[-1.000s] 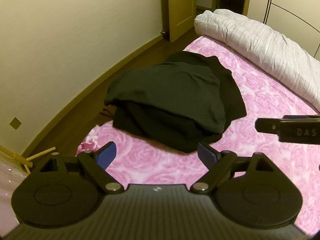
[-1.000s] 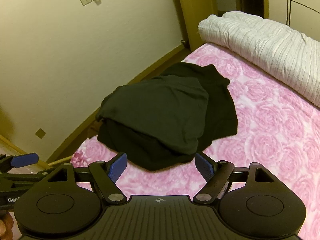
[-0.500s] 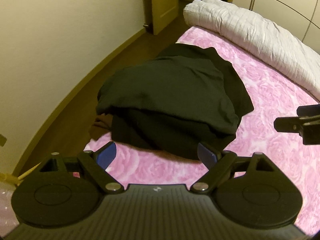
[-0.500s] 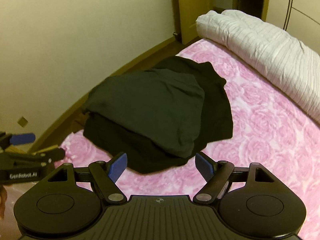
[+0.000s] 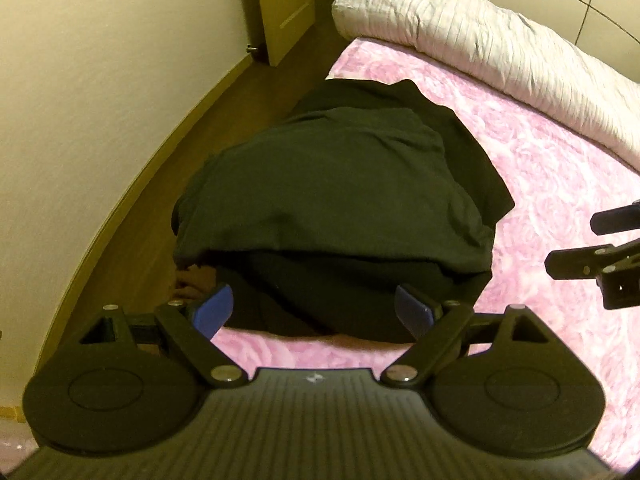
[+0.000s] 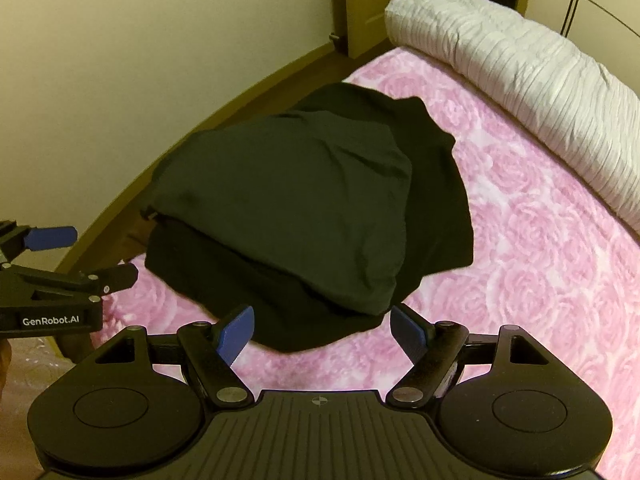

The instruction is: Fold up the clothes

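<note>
- The dark clothes are sitting in a loose pile at the edge of the bed, on the side nearest the wall, lying on the pink rose-print cover.
- The pile is looking like two layers: a greenish-black piece is lying on top and a blacker one is sticking out underneath, toward the camera and off to the right.
- The left gripper is hanging just short of the near edge of the pile, released, with its blue pads spread wide and nothing between them.
- The right gripper is doing the same thing from its side, released too, pads apart, hovering at the near right corner of the clothes without touching them as far as I can tell.
- Each gripper is showing up at the edge of the other's view, so they're sitting side by side.
- A rolled white blanket is lying along the far side of the bed, well apart from the clothes.
- A brown floor strip is running between bed and wall, with a door at the far end.
</note>
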A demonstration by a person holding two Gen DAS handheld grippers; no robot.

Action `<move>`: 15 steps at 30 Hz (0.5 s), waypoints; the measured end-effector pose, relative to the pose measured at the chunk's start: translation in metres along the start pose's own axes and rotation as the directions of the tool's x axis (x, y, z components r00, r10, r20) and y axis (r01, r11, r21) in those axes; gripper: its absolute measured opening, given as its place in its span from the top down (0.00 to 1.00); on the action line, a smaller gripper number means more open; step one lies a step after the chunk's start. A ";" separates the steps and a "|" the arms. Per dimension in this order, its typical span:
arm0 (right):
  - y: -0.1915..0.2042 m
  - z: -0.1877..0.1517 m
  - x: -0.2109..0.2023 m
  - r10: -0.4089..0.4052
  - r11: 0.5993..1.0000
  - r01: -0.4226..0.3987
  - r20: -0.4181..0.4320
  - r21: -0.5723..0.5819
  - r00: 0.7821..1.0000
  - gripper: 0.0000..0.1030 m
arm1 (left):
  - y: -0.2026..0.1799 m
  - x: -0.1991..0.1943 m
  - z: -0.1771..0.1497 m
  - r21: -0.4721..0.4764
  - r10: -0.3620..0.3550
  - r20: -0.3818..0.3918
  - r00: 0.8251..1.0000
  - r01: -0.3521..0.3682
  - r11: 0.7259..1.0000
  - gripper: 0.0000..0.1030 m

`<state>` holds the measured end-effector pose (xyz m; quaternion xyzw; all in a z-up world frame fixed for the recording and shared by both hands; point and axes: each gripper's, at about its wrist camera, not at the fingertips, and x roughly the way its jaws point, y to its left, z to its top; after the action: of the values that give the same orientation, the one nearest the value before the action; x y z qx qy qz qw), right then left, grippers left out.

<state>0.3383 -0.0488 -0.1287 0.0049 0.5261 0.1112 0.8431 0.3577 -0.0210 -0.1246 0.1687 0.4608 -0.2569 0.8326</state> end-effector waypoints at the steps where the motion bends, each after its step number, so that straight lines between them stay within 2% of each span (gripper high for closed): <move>1: 0.000 0.000 0.003 -0.001 1.000 0.001 -0.006 -0.002 1.000 0.24 | 0.001 0.003 0.001 0.012 0.000 0.002 1.000 0.000 1.000 0.16; 5: 0.000 0.002 0.019 -0.006 1.000 0.005 -0.031 -0.012 1.000 0.24 | 0.007 0.017 0.003 0.060 -0.002 0.009 1.000 0.001 0.998 0.16; 9: 0.002 0.001 0.037 -0.005 0.996 0.002 -0.036 -0.090 0.999 0.24 | 0.014 0.036 0.001 0.188 0.032 0.036 0.999 -0.038 0.981 0.17; 12: 0.007 -0.001 0.054 -0.002 0.981 -0.002 -0.020 -0.194 1.000 0.24 | 0.022 0.054 0.000 0.301 0.066 0.056 0.996 -0.080 0.950 0.21; 14: 0.013 -0.003 0.066 0.005 0.962 -0.003 0.005 -0.273 1.000 0.24 | 0.028 0.068 -0.002 0.386 0.091 0.072 0.993 -0.112 0.916 0.21; 15: 0.016 -0.004 0.071 0.007 0.951 -0.001 0.016 -0.309 1.000 0.24 | 0.030 0.077 -0.002 0.436 0.105 0.086 0.991 -0.132 0.890 0.21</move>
<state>0.3622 -0.0199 -0.1917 -0.1250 0.4953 0.1938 0.8376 0.4078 -0.0163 -0.1903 0.3726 0.3544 -0.3083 0.8003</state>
